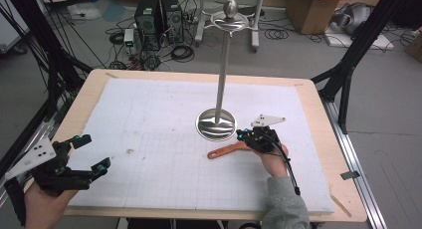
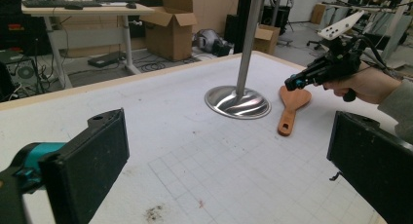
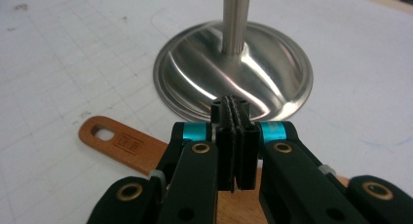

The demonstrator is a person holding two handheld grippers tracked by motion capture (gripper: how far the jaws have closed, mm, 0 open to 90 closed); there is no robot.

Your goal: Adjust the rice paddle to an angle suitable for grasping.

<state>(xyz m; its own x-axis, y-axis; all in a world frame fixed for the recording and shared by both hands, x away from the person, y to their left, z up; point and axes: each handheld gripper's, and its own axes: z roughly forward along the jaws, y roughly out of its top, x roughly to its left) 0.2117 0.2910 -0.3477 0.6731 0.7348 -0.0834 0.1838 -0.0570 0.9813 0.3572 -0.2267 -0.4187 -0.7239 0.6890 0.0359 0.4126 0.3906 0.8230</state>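
A wooden spatula (image 1: 226, 151) lies flat on the white mat, its handle with a hanging hole pointing left and its blade under my right gripper (image 1: 242, 136). In the right gripper view the spatula (image 3: 122, 143) runs beneath my right gripper (image 3: 235, 112), whose pads are pressed together with nothing between them. It hovers just in front of the stand's round steel base (image 3: 234, 70). From the left gripper view, the right gripper (image 2: 292, 82) hangs over the spatula's blade (image 2: 290, 107). My left gripper (image 1: 94, 152) stands open at the table's front left, holding nothing.
A tall steel stand (image 1: 222, 64) rises from its dish-shaped base (image 1: 215, 124) at mid-table, topped by a ring of hooks and a knob. The white gridded mat (image 1: 149, 119) covers a wooden tabletop. Computers, cables and boxes sit on the floor beyond.
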